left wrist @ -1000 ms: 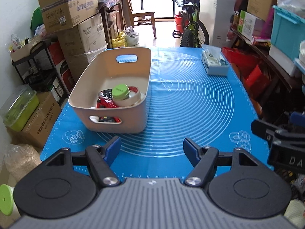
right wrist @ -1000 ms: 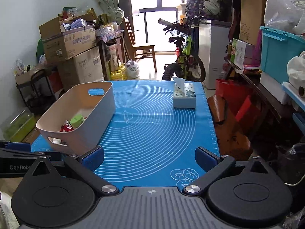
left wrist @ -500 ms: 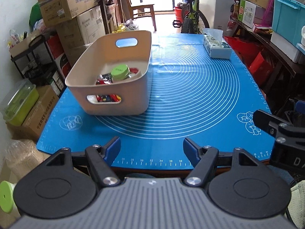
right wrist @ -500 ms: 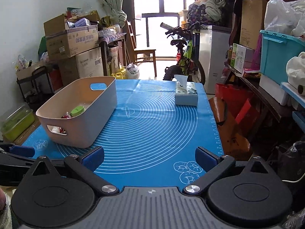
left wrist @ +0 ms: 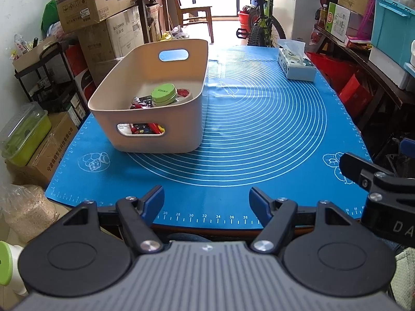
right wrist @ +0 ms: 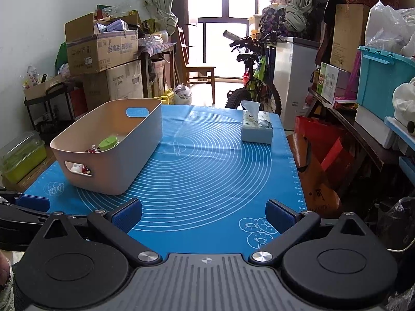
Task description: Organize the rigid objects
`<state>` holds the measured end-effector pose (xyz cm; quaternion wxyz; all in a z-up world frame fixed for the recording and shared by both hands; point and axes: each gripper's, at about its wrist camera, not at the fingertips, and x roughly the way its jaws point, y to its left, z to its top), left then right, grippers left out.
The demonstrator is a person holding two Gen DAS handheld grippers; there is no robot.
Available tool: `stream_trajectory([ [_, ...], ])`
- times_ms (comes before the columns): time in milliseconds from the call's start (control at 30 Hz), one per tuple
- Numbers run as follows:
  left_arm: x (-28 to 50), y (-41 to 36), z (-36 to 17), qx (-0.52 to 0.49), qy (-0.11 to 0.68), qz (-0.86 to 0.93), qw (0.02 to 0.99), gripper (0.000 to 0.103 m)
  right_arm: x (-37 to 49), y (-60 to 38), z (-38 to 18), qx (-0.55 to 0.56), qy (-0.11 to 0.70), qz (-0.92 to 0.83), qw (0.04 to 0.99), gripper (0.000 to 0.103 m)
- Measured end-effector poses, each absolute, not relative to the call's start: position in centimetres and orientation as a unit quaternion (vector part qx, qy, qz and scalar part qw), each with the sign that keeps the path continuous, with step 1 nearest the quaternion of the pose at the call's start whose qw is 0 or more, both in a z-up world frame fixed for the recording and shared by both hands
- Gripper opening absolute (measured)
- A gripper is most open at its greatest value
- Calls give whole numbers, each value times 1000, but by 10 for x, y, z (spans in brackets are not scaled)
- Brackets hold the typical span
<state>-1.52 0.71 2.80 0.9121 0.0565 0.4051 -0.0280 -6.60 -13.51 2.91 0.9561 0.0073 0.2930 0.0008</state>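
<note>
A beige plastic bin [left wrist: 155,77] [right wrist: 145,142] stands on the left part of the blue mat [left wrist: 259,129] [right wrist: 207,168]. Inside it lie a white jar with a green lid [left wrist: 164,92] [right wrist: 108,143], red packets and several small items. My left gripper [left wrist: 206,202] hovers open over the mat's near edge, nothing between its blue pads. My right gripper [right wrist: 203,213] is open too, empty, at the near right of the mat. Part of the right gripper [left wrist: 376,181] shows at the right of the left wrist view; the left gripper's finger [right wrist: 31,203] shows at the left of the right wrist view.
A tissue box [left wrist: 295,63] [right wrist: 256,127] sits at the mat's far right. Cardboard boxes [left wrist: 98,2] stack on the left, a bicycle [right wrist: 254,83] stands beyond the table, shelves with a teal crate [right wrist: 381,77] line the right. A green-lidded box [left wrist: 23,137] is on the floor.
Both grippers have drawn back and sunk toward the table's near edge, so the bin now sits farther away. Both stay open.
</note>
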Motion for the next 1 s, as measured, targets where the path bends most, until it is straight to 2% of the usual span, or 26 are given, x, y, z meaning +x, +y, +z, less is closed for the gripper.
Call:
stream_trajectory([
  [1000, -20, 7, 32, 58, 390, -32, 919, 73, -67, -133, 29, 2, 291, -2, 957, 101],
])
